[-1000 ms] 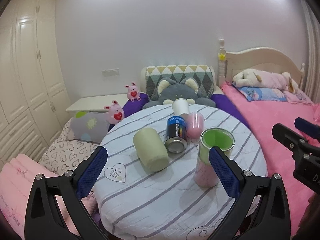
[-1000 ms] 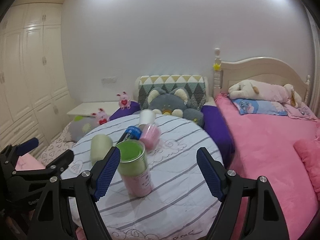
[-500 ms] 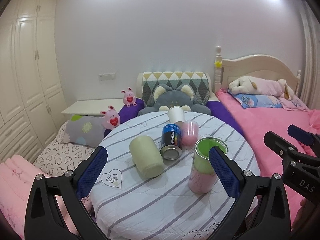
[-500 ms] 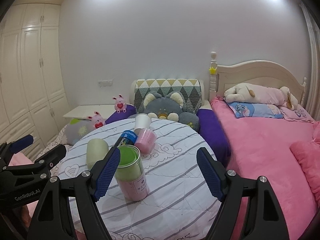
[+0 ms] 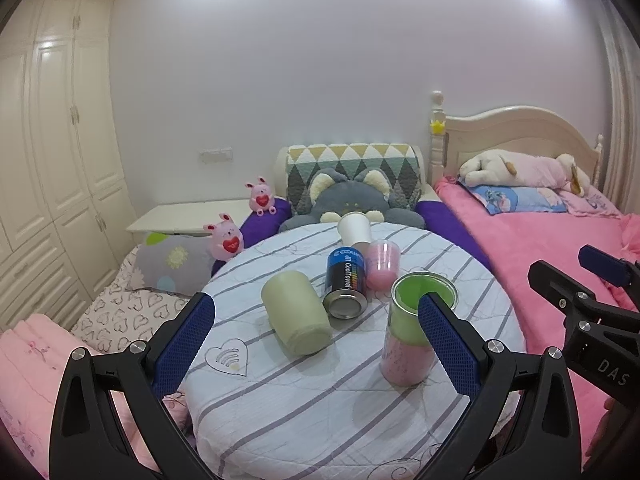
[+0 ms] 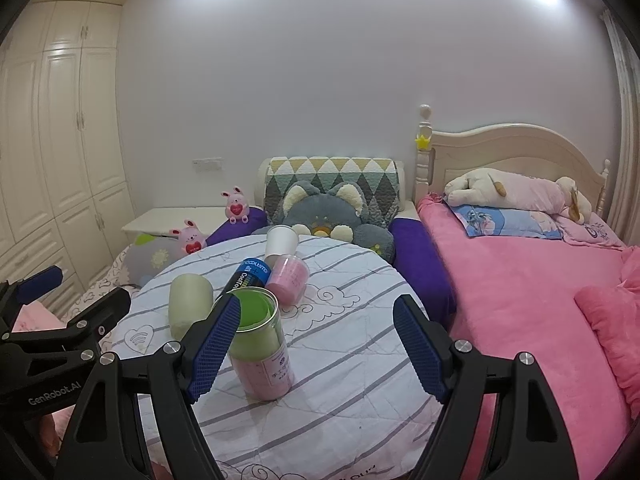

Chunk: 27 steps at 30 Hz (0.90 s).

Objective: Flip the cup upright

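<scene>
A round table [image 5: 320,420] with a striped cloth holds several containers. A pale green cup [image 5: 296,318] lies on its side; it also shows in the right wrist view [image 6: 189,304]. A blue can [image 5: 345,284] and a pink cup [image 5: 383,264] lie on their sides, with a white paper cup [image 5: 355,229] behind them. A green-and-pink cup [image 5: 412,328] stands upright, open end up, also in the right wrist view [image 6: 260,356]. My left gripper [image 5: 316,344] is open and empty, short of the table. My right gripper [image 6: 316,344] is open and empty, the upright cup by its left finger.
A pink bed [image 6: 520,280] with plush toys runs along the right. A grey cat cushion [image 6: 328,216] and purple bolster [image 6: 420,256] sit behind the table. Pillows and pink bunny toys [image 5: 226,236] lie at left, with a white wardrobe [image 5: 48,160] beyond.
Both grippers have drawn back and risen a little from the table, so the table looks smaller and lower. The objects on it have not moved. Both stay open.
</scene>
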Tool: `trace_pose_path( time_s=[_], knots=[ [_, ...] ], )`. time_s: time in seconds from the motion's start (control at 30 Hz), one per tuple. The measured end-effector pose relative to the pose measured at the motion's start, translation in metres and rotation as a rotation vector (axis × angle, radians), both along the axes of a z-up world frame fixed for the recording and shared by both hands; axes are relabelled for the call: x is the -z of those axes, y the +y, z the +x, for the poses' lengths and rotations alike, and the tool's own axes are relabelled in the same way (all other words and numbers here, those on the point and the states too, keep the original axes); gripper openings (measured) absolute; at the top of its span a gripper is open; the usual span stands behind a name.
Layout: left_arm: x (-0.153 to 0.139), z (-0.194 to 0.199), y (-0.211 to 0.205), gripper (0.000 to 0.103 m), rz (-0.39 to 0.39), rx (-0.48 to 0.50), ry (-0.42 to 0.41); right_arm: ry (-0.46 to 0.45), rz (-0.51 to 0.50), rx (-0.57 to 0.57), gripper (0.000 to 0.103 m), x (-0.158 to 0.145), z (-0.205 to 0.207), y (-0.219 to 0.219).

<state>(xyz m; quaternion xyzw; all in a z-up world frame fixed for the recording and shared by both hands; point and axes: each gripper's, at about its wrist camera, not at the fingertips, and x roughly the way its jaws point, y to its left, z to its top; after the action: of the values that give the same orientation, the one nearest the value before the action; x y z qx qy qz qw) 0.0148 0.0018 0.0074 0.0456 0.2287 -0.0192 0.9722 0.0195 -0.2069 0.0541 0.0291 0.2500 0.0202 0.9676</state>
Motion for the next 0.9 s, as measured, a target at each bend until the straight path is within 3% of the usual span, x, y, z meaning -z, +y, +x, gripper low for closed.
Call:
trace_pose_path(
  time_s=[0.9],
  knots=[
    [0.0016,0.0009,-0.0067,0.103,0.015,0.029,0.007,0.02,0.005,0.012,0.08,0.0027,0.0037,-0.005]
  ],
)
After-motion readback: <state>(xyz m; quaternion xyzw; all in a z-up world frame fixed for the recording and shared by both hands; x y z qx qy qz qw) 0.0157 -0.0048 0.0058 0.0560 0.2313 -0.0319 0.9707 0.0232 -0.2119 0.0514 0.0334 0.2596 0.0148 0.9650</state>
